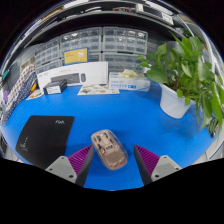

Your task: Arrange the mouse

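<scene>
1. Gripper view: the gripper (108, 163) points forward over a blue table (140, 115), its two fingers showing at the near end with purple pads (80, 158) on their inner faces.
2. Fingers stand spread apart, one on each side of the mouse, and a gap is visible at least on the right side, so the gripper is open rather than clamped.
3. Mouse (108, 148), pale beige with a mottled brownish pattern, lies on the blue table between the fingers, closer to the left pad, with its front end reaching just ahead of the fingertips. Whether the left pad touches it is not clear.
4. Mouse pad (40, 134), black with a small pale mark near its far corner, lies flat on the table to the left of the fingers, apart from the mouse.
5. Potted plant (190, 72) with broad green leaves stands in a white pot (176, 102) on the right side of the table, well beyond the fingers.
6. White box (75, 76), long and low with a dark picture on its front, stands at the far edge of the table, beyond the mouse pad.
7. Flat printed packages (98, 90) lie just in front of the box, and a further pale package (130, 83) sits to their right, near the plant.
8. Shelving with many small drawers (100, 42) rises behind the table, along the far wall.
</scene>
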Available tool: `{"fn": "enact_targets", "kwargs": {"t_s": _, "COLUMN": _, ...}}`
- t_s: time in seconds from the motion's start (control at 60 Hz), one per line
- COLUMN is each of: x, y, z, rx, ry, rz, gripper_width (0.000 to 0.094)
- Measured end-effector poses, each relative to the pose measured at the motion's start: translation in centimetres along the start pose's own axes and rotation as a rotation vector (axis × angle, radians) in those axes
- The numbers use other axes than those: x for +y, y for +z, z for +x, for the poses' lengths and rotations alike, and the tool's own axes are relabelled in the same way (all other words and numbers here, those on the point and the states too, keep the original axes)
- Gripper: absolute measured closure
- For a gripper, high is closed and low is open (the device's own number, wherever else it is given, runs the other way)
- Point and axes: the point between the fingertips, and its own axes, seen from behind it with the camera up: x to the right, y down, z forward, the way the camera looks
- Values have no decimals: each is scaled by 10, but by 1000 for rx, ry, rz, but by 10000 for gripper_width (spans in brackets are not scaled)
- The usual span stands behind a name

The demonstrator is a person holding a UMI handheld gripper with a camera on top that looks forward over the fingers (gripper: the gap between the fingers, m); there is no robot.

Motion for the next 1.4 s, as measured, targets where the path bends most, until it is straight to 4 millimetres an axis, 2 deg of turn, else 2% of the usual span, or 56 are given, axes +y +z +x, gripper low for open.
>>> {"fn": "enact_targets", "kwargs": {"t_s": 0.067, "x": -11, "y": 14, "z": 3, "rx": -10, "ry": 5, "rz": 0, "gripper_width": 147}}
{"fn": "enact_targets", "kwargs": {"t_s": 0.133, "x": -18, "y": 27, "z": 4, "rx": -37, "ry": 24, "rz": -11, "gripper_width": 214}}
{"fn": "enact_targets", "kwargs": {"t_s": 0.15, "x": -21, "y": 29, "z": 5, "rx": -35, "ry": 27, "rz": -9, "gripper_width": 192}}
{"fn": "enact_targets", "kwargs": {"t_s": 0.167, "x": -22, "y": 31, "z": 7, "rx": -32, "ry": 27, "rz": -12, "gripper_width": 267}}
{"fn": "enact_targets", "kwargs": {"t_s": 0.183, "x": -23, "y": 32, "z": 8, "rx": -29, "ry": 25, "rz": -15, "gripper_width": 268}}
{"fn": "enact_targets", "kwargs": {"t_s": 0.217, "x": -25, "y": 36, "z": 9, "rx": -33, "ry": 26, "rz": -21, "gripper_width": 346}}
{"fn": "enact_targets", "kwargs": {"t_s": 0.233, "x": -26, "y": 37, "z": 11, "rx": -27, "ry": 28, "rz": -21, "gripper_width": 459}}
{"fn": "enact_targets", "kwargs": {"t_s": 0.25, "x": -27, "y": 38, "z": 14, "rx": -21, "ry": 31, "rz": -23, "gripper_width": 473}}
{"fn": "enact_targets", "kwargs": {"t_s": 0.417, "x": -27, "y": 38, "z": 15, "rx": -2, "ry": 60, "rz": -26, "gripper_width": 532}}
{"fn": "enact_targets", "kwargs": {"t_s": 0.467, "x": -27, "y": 39, "z": 16, "rx": 6, "ry": 63, "rz": -30, "gripper_width": 580}}
{"fn": "enact_targets", "kwargs": {"t_s": 0.633, "x": -28, "y": 35, "z": 15, "rx": 19, "ry": 88, "rz": -93, "gripper_width": 583}}
{"fn": "enact_targets", "kwargs": {"t_s": 0.7, "x": -55, "y": 23, "z": 10, "rx": 22, "ry": 113, "rz": -68, "gripper_width": 582}}
{"fn": "enact_targets", "kwargs": {"t_s": 0.817, "x": -128, "y": -14, "z": -2, "rx": 51, "ry": 112, "rz": 41, "gripper_width": 580}}
{"fn": "enact_targets", "kwargs": {"t_s": 0.917, "x": -180, "y": -48, "z": -28, "rx": 66, "ry": 103, "rz": 128, "gripper_width": 579}}
{"fn": "enact_targets", "kwargs": {"t_s": 0.983, "x": -208, "y": -69, "z": -53, "rx": 70, "ry": 79, "rz": 173, "gripper_width": 581}}
{"fn": "enact_targets", "kwargs": {"t_s": 1.05, "x": -227, "y": -86, "z": -86, "rx": 65, "ry": 46, "rz": 204, "gripper_width": 581}}
{"fn": "enact_targets", "kwargs": {"t_s": 1.117, "x": -235, "y": -96, "z": -122, "rx": 38, "ry": 26, "rz": 225, "gripper_width": 580}}
{"fn": "enact_targets", "kwargs": {"t_s": 1.167, "x": -233, "y": -97, "z": -153, "rx": 13, "ry": 5, "rz": 223, "gripper_width": 581}}
{"fn": "enact_targets", "kwargs": {"t_s": 1.217, "x": -223, "y": -92, "z": -181, "rx": -14, "ry": -19, "rz": 208, "gripper_width": 581}}
{"fn": "enact_targets", "kwargs": {"t_s": 1.317, "x": -184, "y": -68, "z": -229, "rx": -66, "ry": -40, "rz": 147, "gripper_width": 584}}
{"fn": "enact_targets", "kwargs": {"t_s": 1.4, "x": -142, "y": -42, "z": -248, "rx": -81, "ry": -45, "rz": 78, "gripper_width": 585}}
